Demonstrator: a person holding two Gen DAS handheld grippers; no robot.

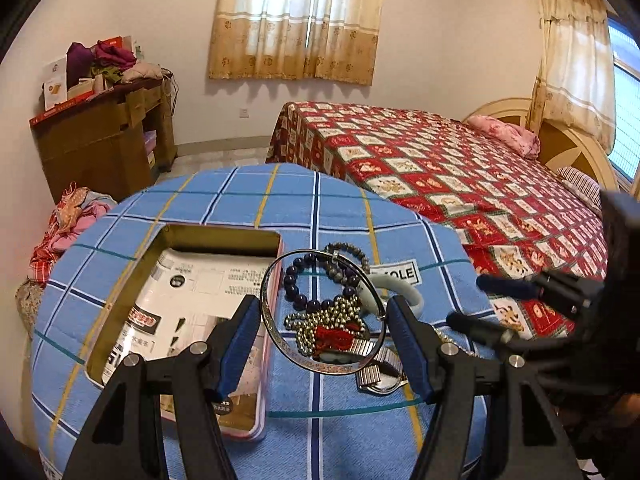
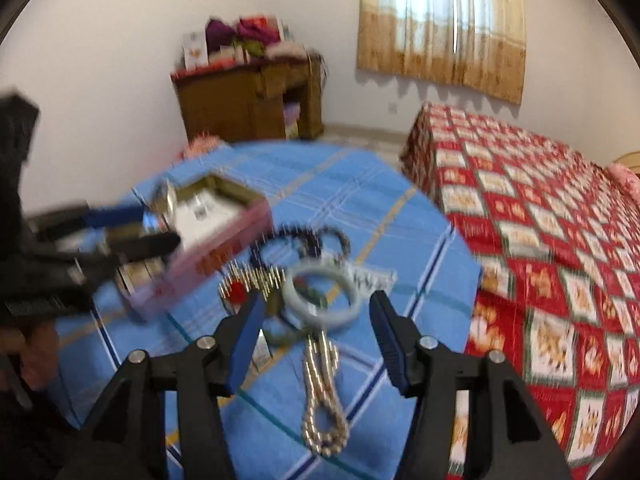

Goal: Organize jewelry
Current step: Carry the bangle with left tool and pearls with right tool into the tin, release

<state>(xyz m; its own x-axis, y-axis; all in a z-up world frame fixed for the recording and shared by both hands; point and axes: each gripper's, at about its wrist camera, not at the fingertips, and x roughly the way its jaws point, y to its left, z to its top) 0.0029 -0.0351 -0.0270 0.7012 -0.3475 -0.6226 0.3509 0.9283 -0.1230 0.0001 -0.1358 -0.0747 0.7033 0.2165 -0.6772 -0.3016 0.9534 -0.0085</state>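
Note:
My left gripper (image 1: 322, 304) is shut on a thin silver bangle (image 1: 308, 252), its blue pads pressing the rim from both sides, raised above the jewelry heap. Through the ring I see a purple bead bracelet (image 1: 294, 280), a gold bead chain (image 1: 340, 308) and a metal-band watch (image 1: 380, 376). An uncovered pink tin (image 1: 220, 232) lined with printed paper lies just left. In the blurred right wrist view my right gripper (image 2: 316, 300) stands open over a pale jade bangle (image 2: 352, 304) and a bead necklace (image 2: 324, 400) lying on the cloth; its pads touch neither.
The jewelry lies on a round table under a blue plaid cloth (image 1: 320, 208). A bed with a red patterned cover (image 1: 440, 168) stands close on the right. A wooden desk piled with boxes and clothes (image 1: 108, 132) is at the back left, above a heap of clothes (image 1: 68, 220).

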